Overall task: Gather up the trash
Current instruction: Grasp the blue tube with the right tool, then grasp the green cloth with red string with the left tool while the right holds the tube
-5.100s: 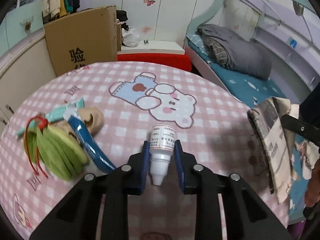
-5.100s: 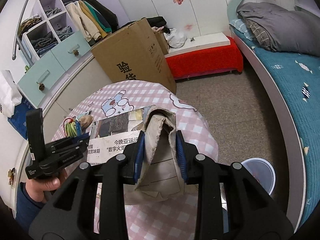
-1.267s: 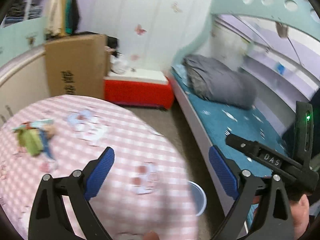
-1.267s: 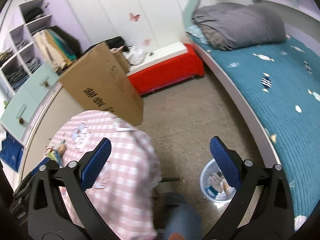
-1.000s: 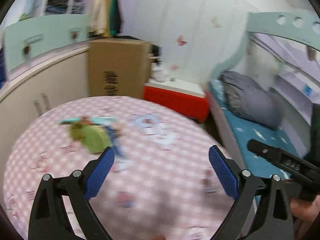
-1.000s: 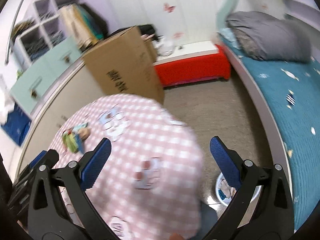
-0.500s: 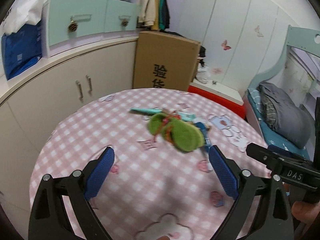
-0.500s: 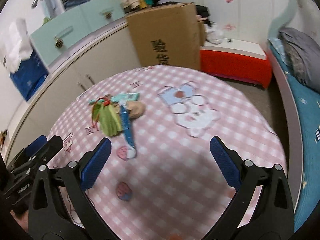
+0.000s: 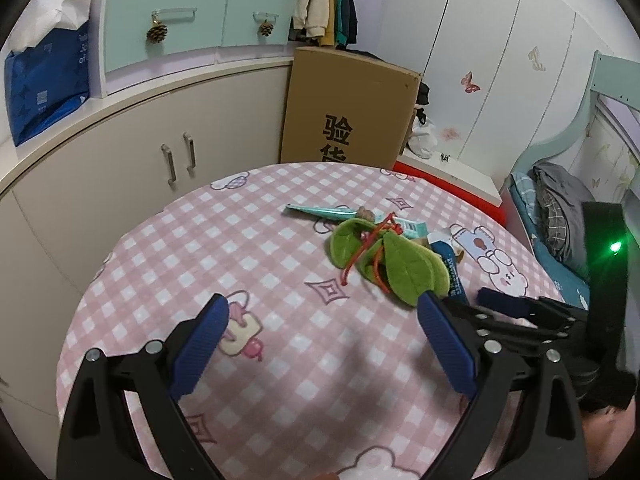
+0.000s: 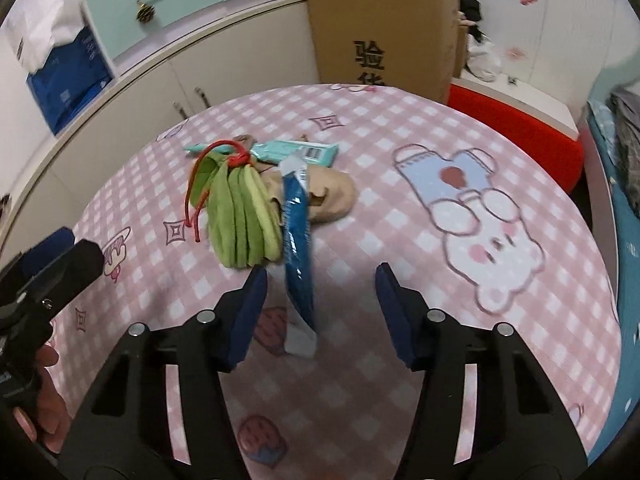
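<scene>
The blue wrapper [image 10: 297,236], long and crinkled with a white end, lies on the table [image 10: 400,240] beside the green leaves [image 10: 244,220]. Right gripper [image 10: 320,304] is spread, straddling the wrapper's near end without contact. Left gripper [image 9: 324,344] is spread, holding nothing.

Pink-checked tablecloth [image 10: 400,216], green leaves [image 10: 244,220], blue wrapper [image 10: 297,240], seemingly tan peel [image 10: 332,196].

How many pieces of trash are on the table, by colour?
Green: 1, the leaf bundle
Blue: 1, the long wrapper
Teal: 1, the flat packet
Tan: 1, the crumpled piece
Total: 4
</scene>
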### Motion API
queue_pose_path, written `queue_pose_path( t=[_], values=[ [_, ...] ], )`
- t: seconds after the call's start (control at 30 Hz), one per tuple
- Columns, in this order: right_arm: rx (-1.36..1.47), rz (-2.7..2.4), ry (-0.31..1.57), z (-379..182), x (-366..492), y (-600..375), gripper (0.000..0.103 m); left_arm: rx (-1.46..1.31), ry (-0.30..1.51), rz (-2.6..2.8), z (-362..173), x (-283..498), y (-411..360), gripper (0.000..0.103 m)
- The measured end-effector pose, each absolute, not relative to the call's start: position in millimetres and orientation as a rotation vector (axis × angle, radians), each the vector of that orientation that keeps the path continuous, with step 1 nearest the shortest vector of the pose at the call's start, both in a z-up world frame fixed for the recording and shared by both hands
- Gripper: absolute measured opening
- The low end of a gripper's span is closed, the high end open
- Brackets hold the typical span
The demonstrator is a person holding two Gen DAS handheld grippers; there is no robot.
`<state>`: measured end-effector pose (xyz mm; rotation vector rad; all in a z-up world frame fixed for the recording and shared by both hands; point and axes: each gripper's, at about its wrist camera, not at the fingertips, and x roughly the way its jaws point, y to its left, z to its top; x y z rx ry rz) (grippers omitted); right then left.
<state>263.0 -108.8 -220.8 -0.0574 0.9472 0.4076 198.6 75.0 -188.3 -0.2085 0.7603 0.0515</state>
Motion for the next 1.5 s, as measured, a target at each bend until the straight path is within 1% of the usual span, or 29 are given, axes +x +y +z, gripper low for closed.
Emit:
queue_pose_path(
  t=[0.07, 0.1, 0.3, 0.5, 0.57, 0.6, 0.63, 0.67, 0.7, 0.73, 0.83, 1.2, 1.5],
  values=[
    [-0.066, 0.407, 0.927, -221, 267, -109, 0.025, -0.194, 0.763, 0.048, -188, 206, 69, 0.093],
    [-0.049, 0.413, 0.927, -221, 267, -111, 0.019, -0.184, 0.764, 0.043, -188, 211, 64, 0.093],
    [0.026, 0.436, 0.895, -212, 258, -142, 0.013, -0.142, 0.781, 0.023, -192, 243, 39, 0.093],
    [0.071, 0.419, 0.875, -205, 250, -169, 0.013, -0.149, 0.828, 0.054, -212, 276, 31, 0.093],
    [0.086, 0.415, 0.871, -204, 246, -176, 0.013, -0.196, 0.839, 0.007, -218, 281, 34, 0.072],
    [0.088, 0.413, 0.869, -203, 245, -178, 0.013, -0.218, 0.85, -0.024, -220, 283, 35, 0.056],
    [0.093, 0.412, 0.869, -203, 244, -180, 0.013, -0.237, 0.857, -0.055, -221, 284, 35, 0.048],
    [0.097, 0.411, 0.87, -203, 243, -181, 0.013, -0.235, 0.852, -0.069, -220, 282, 33, 0.043],
    [0.103, 0.407, 0.869, -203, 242, -184, 0.013, -0.227, 0.848, -0.079, -219, 280, 32, 0.033],
    [0.106, 0.405, 0.87, -203, 241, -185, 0.013, -0.23, 0.851, -0.095, -219, 277, 32, 0.027],
    [0.12, 0.403, 0.868, -202, 234, -189, 0.013, -0.261, 0.852, -0.124, -222, 266, 38, 0.019],
    [0.172, 0.368, 0.832, -188, 197, -215, 0.013, -0.247, 0.759, -0.161, -198, 201, 51, 0.017],
    [0.198, 0.345, 0.77, -167, 172, -237, 0.013, -0.195, 0.686, -0.22, -162, 152, 30, 0.017]
  ],
)
